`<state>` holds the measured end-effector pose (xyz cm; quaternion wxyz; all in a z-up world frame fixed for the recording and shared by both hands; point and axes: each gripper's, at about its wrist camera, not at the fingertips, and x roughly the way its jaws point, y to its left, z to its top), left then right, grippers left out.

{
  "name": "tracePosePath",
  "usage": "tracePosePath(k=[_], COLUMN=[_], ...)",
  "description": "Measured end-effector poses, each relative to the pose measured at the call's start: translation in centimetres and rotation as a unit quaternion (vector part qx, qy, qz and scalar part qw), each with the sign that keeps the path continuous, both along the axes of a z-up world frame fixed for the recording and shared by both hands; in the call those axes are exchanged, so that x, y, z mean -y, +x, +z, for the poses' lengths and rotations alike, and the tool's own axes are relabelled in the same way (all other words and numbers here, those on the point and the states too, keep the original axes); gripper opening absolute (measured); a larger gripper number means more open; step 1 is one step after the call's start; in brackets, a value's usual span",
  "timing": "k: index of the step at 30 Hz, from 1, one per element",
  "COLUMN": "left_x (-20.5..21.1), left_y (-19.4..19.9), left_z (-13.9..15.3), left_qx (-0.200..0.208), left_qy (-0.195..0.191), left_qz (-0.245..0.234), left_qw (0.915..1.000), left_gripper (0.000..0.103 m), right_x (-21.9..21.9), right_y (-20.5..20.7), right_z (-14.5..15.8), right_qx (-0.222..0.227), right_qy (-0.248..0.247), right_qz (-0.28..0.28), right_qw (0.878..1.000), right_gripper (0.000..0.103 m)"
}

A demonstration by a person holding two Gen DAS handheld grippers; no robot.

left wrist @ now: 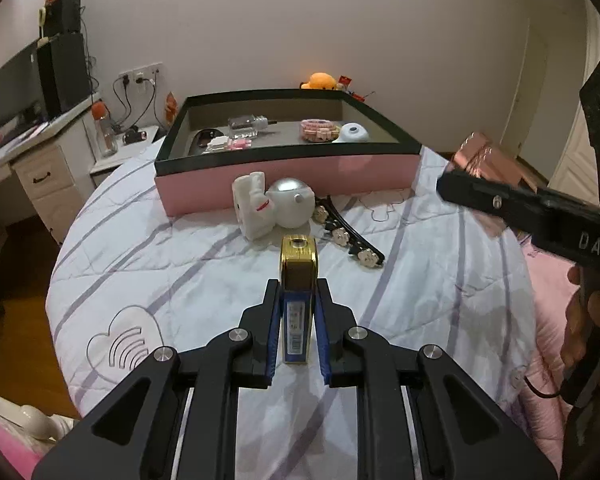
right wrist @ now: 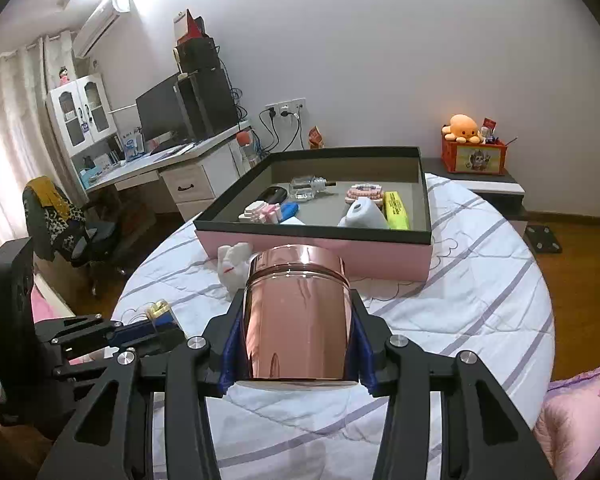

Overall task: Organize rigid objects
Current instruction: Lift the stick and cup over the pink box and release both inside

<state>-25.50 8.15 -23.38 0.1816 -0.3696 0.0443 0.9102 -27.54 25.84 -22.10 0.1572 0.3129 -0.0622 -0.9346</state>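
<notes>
Left gripper (left wrist: 298, 320): its 2 blue pads are closed tight on a small gold bottle (left wrist: 298, 276). The bottle sticks out past the tips, with its gold end pointing away.

Right gripper (right wrist: 296, 344): its 2 blue pads squeeze a shiny pink-gold can (right wrist: 298, 316) from both sides. The can lies on its side between them, up above the bed.

Bed cover (left wrist: 140, 264): white with purple stripes, under both tools.

Astronaut toy (left wrist: 274, 204): white with a silver helmet, lying on the bed cover just in front of the box.

Hair clip (left wrist: 348, 236): black with little flowers, lying on the bed cover just beside the astronaut toy.

Box (left wrist: 284, 178): big and open, pink outside with a dark rim, sitting on the bed past the toy.

In the box: a clear glass bottle (right wrist: 306, 186), a pink bead thing (right wrist: 364, 192), a white round thing (right wrist: 364, 212), a yellow marker (right wrist: 396, 210) and some small blocks (right wrist: 260, 212).

Desk (right wrist: 172, 164): far off by the wall, with a dark screen on it.
</notes>
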Motion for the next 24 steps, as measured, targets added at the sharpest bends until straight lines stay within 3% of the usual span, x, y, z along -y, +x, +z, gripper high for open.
tracePosePath(k=[7, 19, 24], left_x=[-0.4, -1.8, -1.3], left_y=[-2.7, -4.4, -3.4], left_z=[-3.1, -3.4, -1.9], left_qx=[0.053, 0.04, 0.022], left_qy=[0.003, -0.018, -0.015], left_qz=[-0.005, -0.013, 0.002], left_qw=[0.9986, 0.9989, 0.9996], left_gripper=[0.016, 0.015, 0.015], right_x=[-0.5, -1.0, -0.9], right_y=[-1.2, -3.1, -2.9], right_z=[-2.0, -3.7, -3.2], right_qx=[0.032, 0.061, 0.053], right_qy=[-0.004, -0.006, 0.006], right_qz=[0.0, -0.004, -0.009], right_qw=[0.999, 0.998, 0.999], right_gripper=[0.047, 0.047, 0.047])
